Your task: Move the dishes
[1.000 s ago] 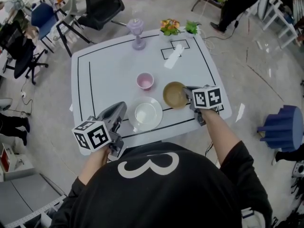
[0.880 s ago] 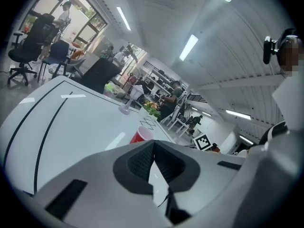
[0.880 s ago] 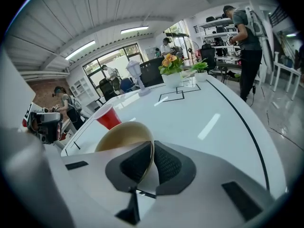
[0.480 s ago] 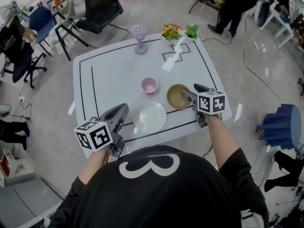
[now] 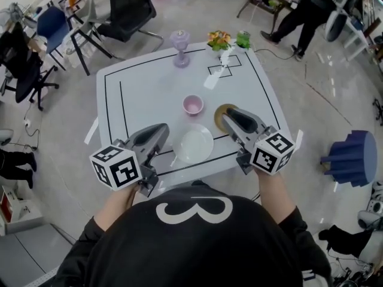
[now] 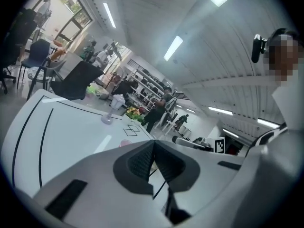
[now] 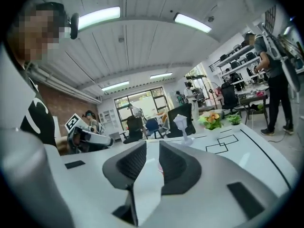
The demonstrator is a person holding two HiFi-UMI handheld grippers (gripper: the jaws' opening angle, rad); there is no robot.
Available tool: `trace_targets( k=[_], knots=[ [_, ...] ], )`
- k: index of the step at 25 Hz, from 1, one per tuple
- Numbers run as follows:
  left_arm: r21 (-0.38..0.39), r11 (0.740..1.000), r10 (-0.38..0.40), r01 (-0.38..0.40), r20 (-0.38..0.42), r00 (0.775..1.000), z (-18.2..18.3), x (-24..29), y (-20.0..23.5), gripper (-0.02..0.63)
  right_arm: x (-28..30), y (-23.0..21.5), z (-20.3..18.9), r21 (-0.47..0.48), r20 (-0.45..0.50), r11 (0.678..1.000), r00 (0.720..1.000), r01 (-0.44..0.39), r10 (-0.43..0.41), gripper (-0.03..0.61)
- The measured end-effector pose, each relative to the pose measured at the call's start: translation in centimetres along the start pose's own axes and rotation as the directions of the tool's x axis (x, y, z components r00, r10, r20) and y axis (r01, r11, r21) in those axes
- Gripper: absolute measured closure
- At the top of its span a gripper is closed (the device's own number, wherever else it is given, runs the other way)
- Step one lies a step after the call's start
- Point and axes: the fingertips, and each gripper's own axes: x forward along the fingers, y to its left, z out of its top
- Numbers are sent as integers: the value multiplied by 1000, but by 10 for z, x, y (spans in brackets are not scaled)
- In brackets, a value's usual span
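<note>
Lifting clear of the table, the right gripper (image 5: pixel 229 113) has let go of the brown bowl (image 5: pixel 218 118), whose rim it was at a second ago. Its jaws have just been closing again and now stand a narrow slit apart, with nothing between them. The bowl sits on the white table (image 5: pixel 143 94), just right of the white plate (image 5: pixel 192 143) and near the front tape line. The raised gripper covers half of it, so its exact footing is hard to judge. The left gripper (image 5: pixel 163 127) has risen a little too and hovers over the table's near edge, its pads pressed together on nothing. The pink cup (image 5: pixel 192 104) stands untouched behind the plate. This placement looks finished, with both hands apparently free for another dish.
</note>
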Motion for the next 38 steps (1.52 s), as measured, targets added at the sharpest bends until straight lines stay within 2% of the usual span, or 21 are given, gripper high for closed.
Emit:
trace_targets(
  k=[4, 9, 15, 27, 38],
  knots=[
    [35, 998, -55, 55, 3, 998, 8, -7, -21, 611, -1, 38, 4, 27, 51, 998, 997, -61, 60, 568],
    [81, 991, -105, 104, 7, 994, 12, -19, -38, 611, -2, 69, 6, 28, 85, 995, 992, -99, 96, 569],
    [115, 982, -154, 153, 1, 988, 8, -33, -50, 611, -4, 88, -1, 152, 125, 980, 986, -126, 107, 569],
    [146, 969, -201, 201, -12, 979, 0, -47, -54, 611, -13, 112, -4, 94, 141, 992, 988, -83, 69, 569],
    [138, 971, -194, 194, -10, 981, -5, -58, -52, 611, -12, 125, -8, 87, 138, 993, 988, -85, 73, 569]
  ],
)
